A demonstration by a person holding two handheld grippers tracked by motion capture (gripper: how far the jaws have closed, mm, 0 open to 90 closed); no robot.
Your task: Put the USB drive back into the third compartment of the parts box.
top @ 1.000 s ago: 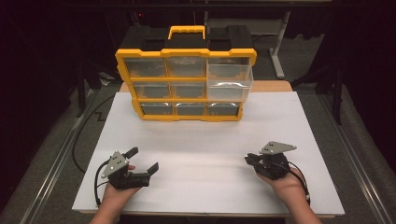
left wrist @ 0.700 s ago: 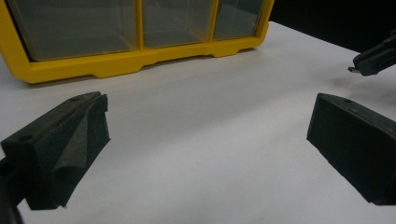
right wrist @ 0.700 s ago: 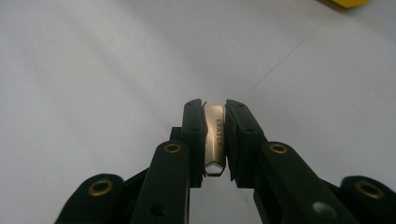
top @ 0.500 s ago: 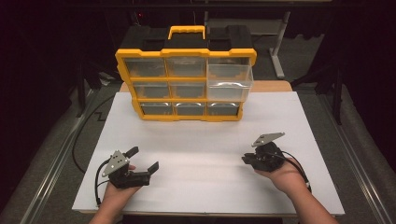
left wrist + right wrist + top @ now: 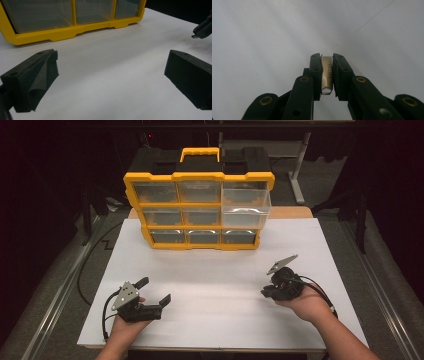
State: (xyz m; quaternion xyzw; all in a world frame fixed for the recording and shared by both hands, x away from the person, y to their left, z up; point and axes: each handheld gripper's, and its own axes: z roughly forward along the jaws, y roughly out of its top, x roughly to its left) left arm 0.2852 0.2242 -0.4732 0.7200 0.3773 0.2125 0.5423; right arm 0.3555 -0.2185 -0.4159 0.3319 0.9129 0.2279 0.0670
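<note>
My right gripper (image 5: 268, 292) hovers over the right side of the white table top (image 5: 220, 270), shut on a small silver USB stick (image 5: 327, 75) marked ERAZER, which stands upright between the pads. In the left gripper view the stick's plug (image 5: 194, 37) pokes out of that gripper at the far right. My left gripper (image 5: 154, 292) rests at the front left with its jaws wide apart and nothing between them (image 5: 110, 67). A yellow and black drawer organiser (image 5: 150, 187) with clear drawers stands at the back; its right middle drawer (image 5: 246, 209) is pulled out.
The organiser's yellow base (image 5: 62, 35) lies just ahead of the left gripper. A wooden table edge (image 5: 292, 212) shows behind the white board. Dark floor, cables (image 5: 82, 275) and a metal stand (image 5: 297, 165) surround the table.
My right hand has drifted a little to the left and lifted slightly, still holding the stick. The left hand has stayed put.
</note>
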